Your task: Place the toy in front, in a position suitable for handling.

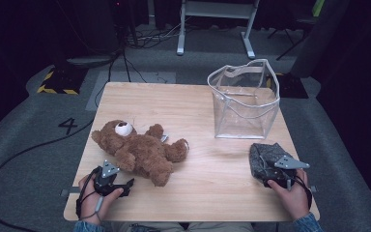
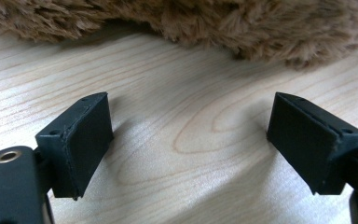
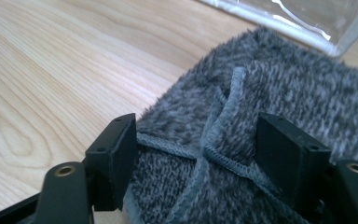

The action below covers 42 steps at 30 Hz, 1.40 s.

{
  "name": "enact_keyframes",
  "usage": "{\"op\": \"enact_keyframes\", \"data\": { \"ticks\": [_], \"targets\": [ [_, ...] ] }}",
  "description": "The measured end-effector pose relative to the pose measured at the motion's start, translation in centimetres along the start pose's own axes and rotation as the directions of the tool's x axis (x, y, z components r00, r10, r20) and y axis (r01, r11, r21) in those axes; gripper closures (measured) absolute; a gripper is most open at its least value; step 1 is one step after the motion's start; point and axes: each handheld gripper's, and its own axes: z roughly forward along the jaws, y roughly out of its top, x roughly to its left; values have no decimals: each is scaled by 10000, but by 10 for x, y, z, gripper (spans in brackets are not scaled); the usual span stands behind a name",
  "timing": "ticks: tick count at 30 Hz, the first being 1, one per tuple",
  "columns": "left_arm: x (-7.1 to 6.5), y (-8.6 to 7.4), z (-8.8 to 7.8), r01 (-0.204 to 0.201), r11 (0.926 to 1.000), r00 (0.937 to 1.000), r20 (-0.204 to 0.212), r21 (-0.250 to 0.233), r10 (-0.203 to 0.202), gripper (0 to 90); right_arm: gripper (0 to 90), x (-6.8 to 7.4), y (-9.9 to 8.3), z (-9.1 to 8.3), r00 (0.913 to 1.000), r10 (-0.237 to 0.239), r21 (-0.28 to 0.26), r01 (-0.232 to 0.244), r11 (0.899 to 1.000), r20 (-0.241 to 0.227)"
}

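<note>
Both grippers [image 1: 107, 180] [image 1: 282, 170] are black, topped by grey three-cornered plates; the sleeves [image 1: 306, 223] look like blue denim.

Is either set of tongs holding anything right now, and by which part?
The left tongs are open over bare table, short of the teddy bear. The right tongs straddle the grey towel at its hemmed edge; a firm grip cannot be told.
</note>
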Motion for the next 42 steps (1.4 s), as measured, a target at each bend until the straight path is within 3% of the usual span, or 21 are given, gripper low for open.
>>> {"op": "enact_keyframes", "data": {
  "ticks": [4, 10, 11, 15, 16, 17, 18, 19, 20, 22, 23, 24, 25, 27, 28, 29, 30, 31, 37, 39, 42],
  "targets": [
    [2, -2, -3, -95, 9999, 9999, 123, 63, 94, 170, 294, 4, 10, -8, 10000, -37, -275, 35, 9996, -72],
    [1, -2, -21, 294, 9995, 9993, 252, -64, -292, 184, 304, 27, 39, -13, 9917, -447, -517, 387, 9979, -1203],
    [0, -3, -29, 343, 9992, 9991, 241, -192, -338, 184, 311, 39, 53, -12, 9817, -751, -638, 648, 9959, -1748],
    [-3, -5, -38, 198, 9997, 9996, 199, -121, -195, 198, 310, 67, 83, -9, 9495, -1533, -978, 1310, 9865, -2739],
    [-4, -6, -41, 311, 9993, 9992, 260, -192, -306, 198, 310, 67, 83, -9, 9495, -1533, -978, 1310, 9865, -2739],
    [-6, -6, -44, 333, 9993, 9990, 289, -168, -328, 214, 311, 81, 96, -5, 9265, -1913, -1159, 1618, 9800, -3241],
    [-7, -7, -47, 313, 9994, 9991, 307, -137, -309, 214, 311, 81, 96, -5, 9265, -1913, -1159, 1618, 9800, -3241],
    [-7, -7, -49, 323, 9994, 9991, 264, -154, -319, 223, 310, 87, 102, -1, 9154, -2063, -1194, 1751, 9773, -3458],
    [-8, -7, -52, 356, 9992, 9991, 218, -178, -352, 237, 306, 97, 111, 10, 8962, -2391, -1166, 2104, 9706, -3738],
    [-10, -8, -57, 434, 9987, 9989, 187, -249, -429, 243, 306, 103, 114, 14, 8894, -2456, -1128, 2188, 9692, -3856],
    [-10, -8, -59, 434, 9986, 9990, 154, -295, -429, 243, 305, 110, 118, 18, 8792, -2582, -1192, 2294, 9660, -4005],
    [-11, -9, -61, 489, 9981, 9987, 132, -366, -484, 247, 301, 117, 122, 20, 8669, -2714, -1287, 2393, 9624, -4182],
    [-12, -9, -64, 614, 9973, 9981, 82, -414, -611, 249, 291, 133, 129, 25, 8438, -3057, -1551, 2639, 9520, -4410],
    [-12, -9, -66, 622, 9972, 9981, 38, -423, -621, 253, 280, 148, 135, 28, 8268, -3114, -1700, 2616, 9501, -4684],
    [-12, -9, -66, 622, 9972, 9981, 38, -423, -621, 253, 280, 148, 135, 28, 8268, -3114, -1700, 2616, 9501, -4684],
    [-12, -9, -67, 597, 9974, 9982, 37, -406, -596, 253, 266, 163, 140, 32, 8095, -3095, -1815, 2516, 9507, -4989],
    [-13, -9, -68, 621, 9971, 9981, 78, -433, -618, 253, 266, 163, 140, 32, 8095, -3095, -1815, 2516, 9507, -4989],
    [-14, -9, -68, 604, 9972, 9982, 73, -429, -602, 253, 245, 176, 144, 35, 7961, -3096, -1834, 2500, 9507, -5200],
    [-15, -5, -68, 444, 9981, 9990, 126, -420, -439, 252, 150, 207, 153, 46, 7755, -2995, -2051, 2213, 9534, -5557],
    [-15, -5, -67, 423, 9983, 9991, 96, -396, -419, 252, 153, 211, 154, 48, 7745, -3020, -2167, 2157, 9521, -5559],
    [-13, -6, -65, 459, 9983, 9989, 54, -361, -457, 252, 153, 229, 160, 57, 7900, -2934, -2048, 2151, 9549, -5383]
  ]
}}
